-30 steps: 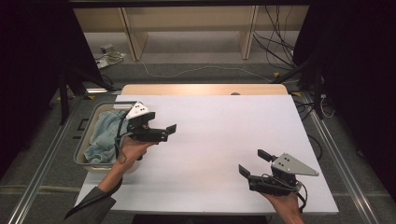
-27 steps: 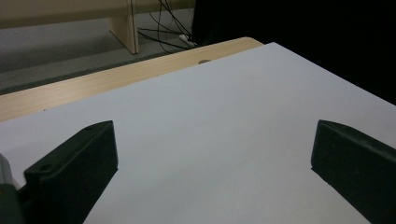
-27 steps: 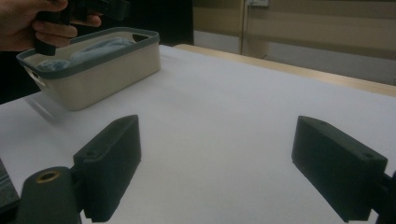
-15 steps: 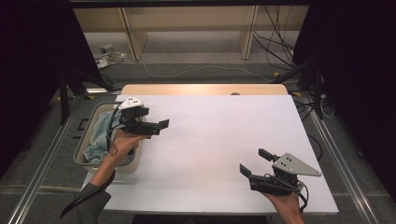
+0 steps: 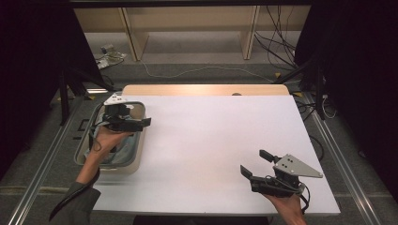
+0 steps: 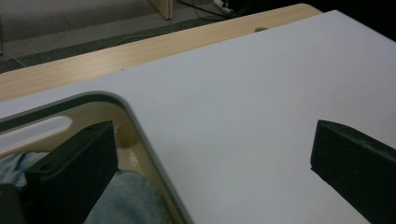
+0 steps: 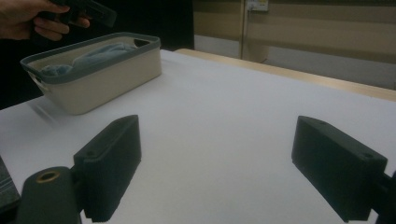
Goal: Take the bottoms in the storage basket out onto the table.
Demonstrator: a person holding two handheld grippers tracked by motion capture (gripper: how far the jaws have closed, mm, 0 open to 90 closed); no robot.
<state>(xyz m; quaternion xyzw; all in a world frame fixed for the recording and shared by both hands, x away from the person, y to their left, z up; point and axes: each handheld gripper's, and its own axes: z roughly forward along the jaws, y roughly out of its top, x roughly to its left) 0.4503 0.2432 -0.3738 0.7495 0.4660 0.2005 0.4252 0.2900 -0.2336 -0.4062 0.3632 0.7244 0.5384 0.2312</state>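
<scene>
The left gripper (image 5: pixel 136 123) is hanging over the bin (image 5: pixel 139 154), which sits at the left edge of the table (image 5: pixel 211 140). Its jaws are spread wide and nothing's between them. In the left gripper view, one jaw sits over the inside of the bin and the other is out over the bare table, with the bin's grey rim (image 6: pixel 140 135) running between them. Right under the near jaw there's a blue towel (image 6: pixel 126 200) bunched up inside the bin, not touching the jaw as far as I can see.

The right gripper (image 5: pixel 257 165) is well apart from all that, low over the near right part of the table, jaws also wide open and empty. Looking along it, the bin (image 7: pixel 93 81) is far ahead and to its left, towel (image 7: pixel 100 53) poking up above the rim, with the left hand (image 7: pixel 37 21) above it.
</scene>
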